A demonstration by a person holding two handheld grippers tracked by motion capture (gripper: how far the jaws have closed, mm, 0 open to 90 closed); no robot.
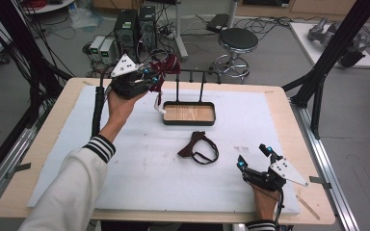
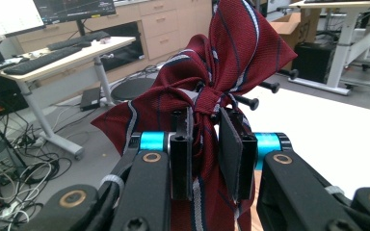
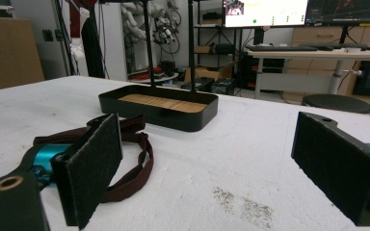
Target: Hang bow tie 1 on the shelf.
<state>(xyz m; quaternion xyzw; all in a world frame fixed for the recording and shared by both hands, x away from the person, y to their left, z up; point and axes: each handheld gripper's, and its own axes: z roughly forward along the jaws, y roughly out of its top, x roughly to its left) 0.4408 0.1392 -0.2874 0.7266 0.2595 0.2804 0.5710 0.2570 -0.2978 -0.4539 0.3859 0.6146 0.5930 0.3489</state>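
My left gripper (image 1: pixel 153 77) is raised over the table's back left, beside the left end of the black stand's top bar (image 1: pixel 197 72). It is shut on a dark red striped bow tie (image 1: pixel 166 65), and in the left gripper view the pads clamp the bow tie (image 2: pixel 241 53) just below its knot. A thin strap with a white end (image 1: pixel 161 109) hangs down to the stand's wood-floored tray (image 1: pixel 189 121). A second, darker bow tie (image 1: pixel 197 147) lies flat in front of the tray. My right gripper (image 1: pixel 254 156) rests at the front right, open, nothing between its pads (image 3: pixel 94 168).
A white foam mat (image 1: pixel 139 173) covers the tabletop. Behind the table stand computer towers (image 1: pixel 135 26) and a round stool (image 1: pixel 238 41). A black frame post (image 1: pixel 327 57) leans at the table's right back corner.
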